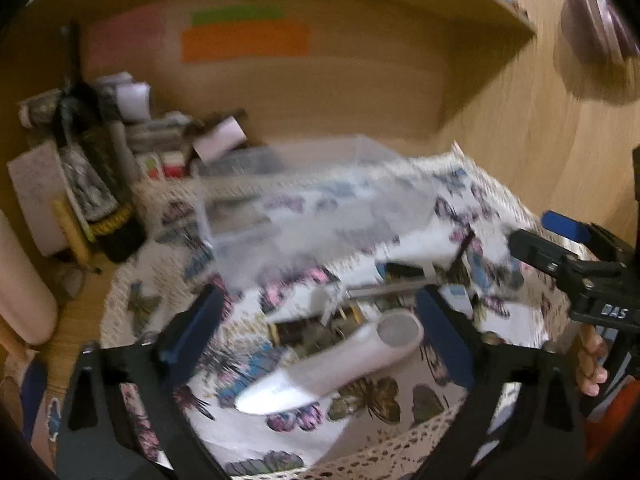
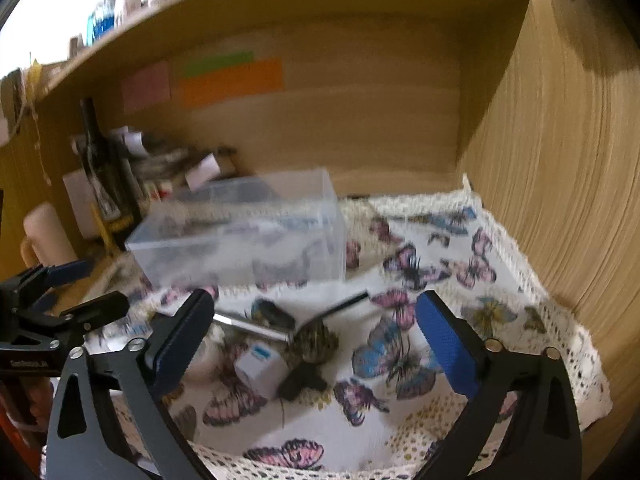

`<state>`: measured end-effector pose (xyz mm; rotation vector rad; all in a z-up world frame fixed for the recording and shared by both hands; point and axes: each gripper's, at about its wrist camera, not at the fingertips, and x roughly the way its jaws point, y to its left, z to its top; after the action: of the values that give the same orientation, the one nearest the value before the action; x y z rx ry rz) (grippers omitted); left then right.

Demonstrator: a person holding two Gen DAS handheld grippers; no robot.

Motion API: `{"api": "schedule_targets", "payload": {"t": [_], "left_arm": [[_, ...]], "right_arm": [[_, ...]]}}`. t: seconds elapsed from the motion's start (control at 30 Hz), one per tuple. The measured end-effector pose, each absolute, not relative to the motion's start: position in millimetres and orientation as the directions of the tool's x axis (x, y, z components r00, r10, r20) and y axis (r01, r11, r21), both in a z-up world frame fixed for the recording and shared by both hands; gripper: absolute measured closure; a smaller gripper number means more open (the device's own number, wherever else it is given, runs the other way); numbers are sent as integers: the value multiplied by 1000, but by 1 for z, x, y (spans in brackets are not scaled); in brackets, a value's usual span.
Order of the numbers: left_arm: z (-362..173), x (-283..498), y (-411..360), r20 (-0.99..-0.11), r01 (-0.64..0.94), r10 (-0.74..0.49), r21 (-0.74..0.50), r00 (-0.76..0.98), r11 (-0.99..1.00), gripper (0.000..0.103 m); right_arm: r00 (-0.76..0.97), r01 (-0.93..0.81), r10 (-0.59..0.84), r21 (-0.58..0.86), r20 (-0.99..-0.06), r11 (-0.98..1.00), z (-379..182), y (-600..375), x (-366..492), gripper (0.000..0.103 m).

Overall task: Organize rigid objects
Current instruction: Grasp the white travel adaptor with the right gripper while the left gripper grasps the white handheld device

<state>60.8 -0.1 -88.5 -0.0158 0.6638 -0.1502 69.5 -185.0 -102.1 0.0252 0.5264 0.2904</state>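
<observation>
A clear plastic box [image 2: 240,236] stands on a butterfly-print cloth [image 2: 432,240] inside a wooden cubby; it also shows in the left wrist view [image 1: 320,208]. In front of it lies a small pile: a white tube-shaped piece [image 1: 340,364], a white cube with a blue mark [image 2: 260,364], a metal rod [image 2: 248,324], a black stick [image 2: 344,306] and a dark patterned lump [image 2: 314,340]. My left gripper [image 1: 320,332] is open with the white piece between its fingers, not touching. My right gripper [image 2: 316,340] is open above the pile. Both views are blurred.
A clutter of dark bottles, papers and boxes [image 1: 92,172] fills the back left corner. A cream cylinder [image 2: 44,232] stands at the left. Coloured sticky notes [image 2: 228,80] are on the back wall. The wooden side wall [image 2: 560,200] is close on the right.
</observation>
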Motion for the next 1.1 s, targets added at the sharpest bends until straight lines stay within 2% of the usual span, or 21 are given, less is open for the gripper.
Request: {"api": "schedule_targets", "payload": {"t": [0.03, 0.13, 0.2, 0.37, 0.5, 0.53, 0.6, 0.87, 1.1], "left_arm": [[-92, 62, -3, -627, 148, -157, -67, 763, 987, 16], [-102, 65, -9, -659, 183, -196, -89, 726, 979, 17], [-108, 67, -14, -678, 202, -211, -93, 704, 975, 20], [-127, 77, -27, -742, 260, -246, -100, 623, 960, 34], [-136, 80, -33, -765, 280, -244, -87, 596, 956, 39], [-137, 81, -33, -768, 285, -249, -91, 590, 954, 43], [-139, 80, -35, -778, 293, -250, -89, 577, 952, 48], [-138, 68, -27, -784, 273, -222, -69, 580, 959, 65], [-144, 74, -11, -802, 233, -244, -134, 545, 963, 66]], "right_arm": [[813, -273, 285, 100, -507, 957, -105, -184, 71, 15], [775, -296, 313, 122, -549, 947, -118, -182, 76, 26], [758, -306, 327, 134, -565, 942, -124, -181, 77, 32], [733, -326, 346, 144, -586, 934, -133, -180, 75, 45], [717, -342, 363, 154, -595, 927, -136, -181, 74, 58], [713, -347, 367, 155, -597, 925, -137, -180, 74, 62], [700, -361, 382, 163, -604, 918, -139, -179, 74, 65], [649, -425, 432, 173, -626, 889, -147, -162, 80, 65], [603, -441, 447, 190, -661, 877, -158, -149, 91, 65]]}}
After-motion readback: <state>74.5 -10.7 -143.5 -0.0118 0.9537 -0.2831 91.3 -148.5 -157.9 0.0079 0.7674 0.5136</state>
